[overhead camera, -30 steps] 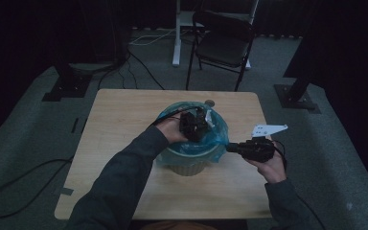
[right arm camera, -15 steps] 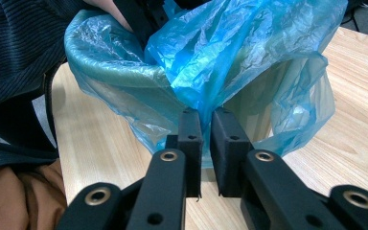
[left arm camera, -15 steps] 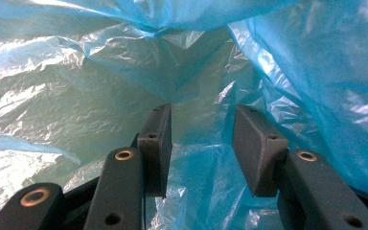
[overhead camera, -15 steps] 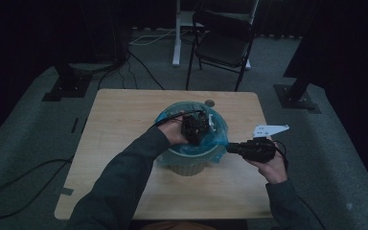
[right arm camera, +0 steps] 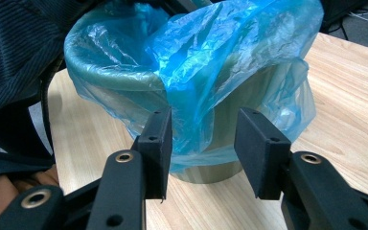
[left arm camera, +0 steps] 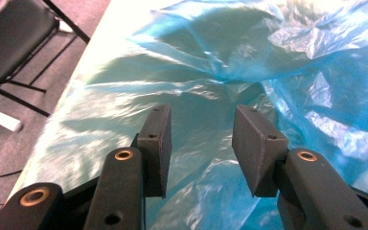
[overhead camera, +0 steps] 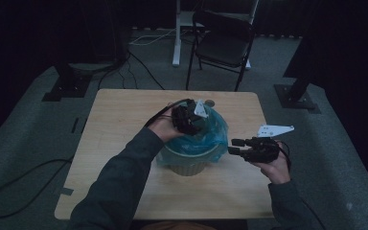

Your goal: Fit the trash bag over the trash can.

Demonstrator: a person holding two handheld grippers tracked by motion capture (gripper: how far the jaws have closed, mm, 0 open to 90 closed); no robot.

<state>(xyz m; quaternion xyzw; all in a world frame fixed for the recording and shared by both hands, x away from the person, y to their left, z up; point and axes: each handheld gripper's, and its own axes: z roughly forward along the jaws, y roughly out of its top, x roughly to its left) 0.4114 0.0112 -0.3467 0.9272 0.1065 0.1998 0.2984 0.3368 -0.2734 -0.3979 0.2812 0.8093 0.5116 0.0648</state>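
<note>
Your left gripper [overhead camera: 191,120] hangs above the round green bin's thin blue plastic liner [overhead camera: 206,139], fingers parted on nothing, while your right gripper [overhead camera: 235,147] lies level just beside the bin [right arm camera: 206,167] on the counter [overhead camera: 120,124], its fingers just sprung open, liner just ahead.

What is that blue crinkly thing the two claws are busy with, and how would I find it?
Look at the light wooden table. Near its middle stands a small round bin, and draped over its rim is the blue plastic bag, the one see-through, crinkled thing there.
</note>
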